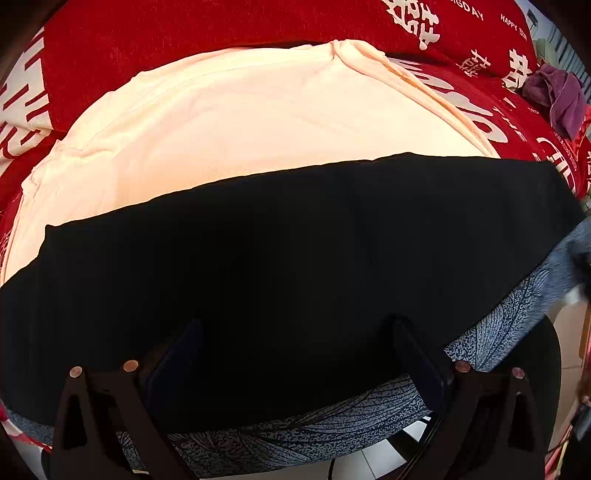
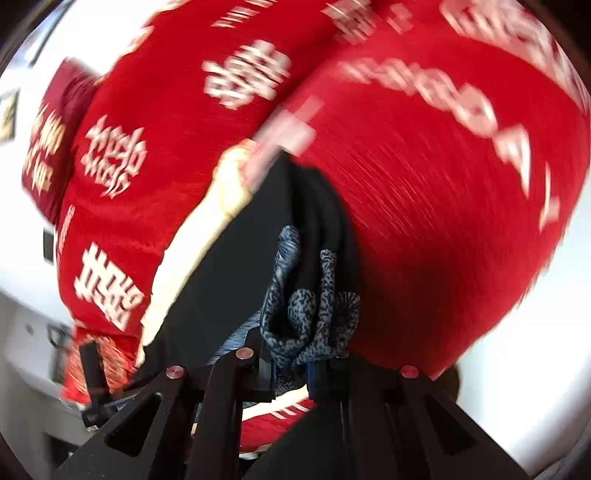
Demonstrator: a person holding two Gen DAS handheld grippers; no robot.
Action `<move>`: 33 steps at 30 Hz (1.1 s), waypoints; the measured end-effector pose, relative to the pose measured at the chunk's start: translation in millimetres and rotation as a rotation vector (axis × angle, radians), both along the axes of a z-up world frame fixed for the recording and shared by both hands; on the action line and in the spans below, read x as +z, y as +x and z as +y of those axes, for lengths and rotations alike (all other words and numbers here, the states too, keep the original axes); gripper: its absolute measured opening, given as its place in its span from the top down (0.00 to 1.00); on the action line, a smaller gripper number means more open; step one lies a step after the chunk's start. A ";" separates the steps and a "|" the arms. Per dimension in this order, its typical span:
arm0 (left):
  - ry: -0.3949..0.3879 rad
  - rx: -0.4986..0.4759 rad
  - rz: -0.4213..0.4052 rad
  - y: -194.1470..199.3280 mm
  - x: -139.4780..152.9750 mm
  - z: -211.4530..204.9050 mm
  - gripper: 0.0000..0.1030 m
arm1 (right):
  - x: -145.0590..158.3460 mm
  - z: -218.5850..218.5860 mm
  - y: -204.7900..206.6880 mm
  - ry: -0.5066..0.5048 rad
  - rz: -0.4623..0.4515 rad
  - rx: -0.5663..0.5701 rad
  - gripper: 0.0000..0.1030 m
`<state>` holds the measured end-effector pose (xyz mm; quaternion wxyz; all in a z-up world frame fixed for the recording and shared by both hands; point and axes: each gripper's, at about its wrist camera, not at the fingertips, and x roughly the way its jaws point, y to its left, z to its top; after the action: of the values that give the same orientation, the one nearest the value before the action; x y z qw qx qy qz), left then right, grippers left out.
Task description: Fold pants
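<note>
From my left gripper (image 1: pixel 295 354), fingers spread wide, the pants (image 1: pixel 295 266) fill everything ahead, lying over a cream cloth (image 1: pixel 240 122). Beyond that I see open red bedspread (image 1: pixel 184 33); a purple garment (image 1: pixel 557 96) sits far right. My right gripper (image 2: pixel 295 365) has bunched patterned fabric (image 2: pixel 306 314) packed between its fingers; bedspread crowds its right.

Bright, even light in both fisheye views, edges bowed and vignetted. The left wrist view is sharp; the cream cloth (image 1: pixel 258 122) glares pale. The right wrist view is streaked with motion blur, its white margins blown out.
</note>
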<state>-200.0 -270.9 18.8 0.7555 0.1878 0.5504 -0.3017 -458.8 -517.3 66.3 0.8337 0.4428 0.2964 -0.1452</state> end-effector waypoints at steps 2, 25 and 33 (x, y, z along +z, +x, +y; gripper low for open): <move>-0.006 0.000 0.000 -0.2 0.4 0.9 0.01 | 34.0 16.1 8.7 -0.116 0.002 0.043 0.89; -0.193 0.478 -0.029 111.2 70.0 278.0 0.02 | 42.1 380.8 215.4 -0.855 0.050 1.008 0.89; -0.258 0.456 -0.003 110.8 70.0 265.4 0.01 | -5.3 408.6 218.4 -0.820 0.156 1.126 0.66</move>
<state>-89.2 -5.6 88.8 0.8225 -0.0386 0.5343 -0.1911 -240.4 -108.6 61.0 0.8582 -0.1399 0.4609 0.1775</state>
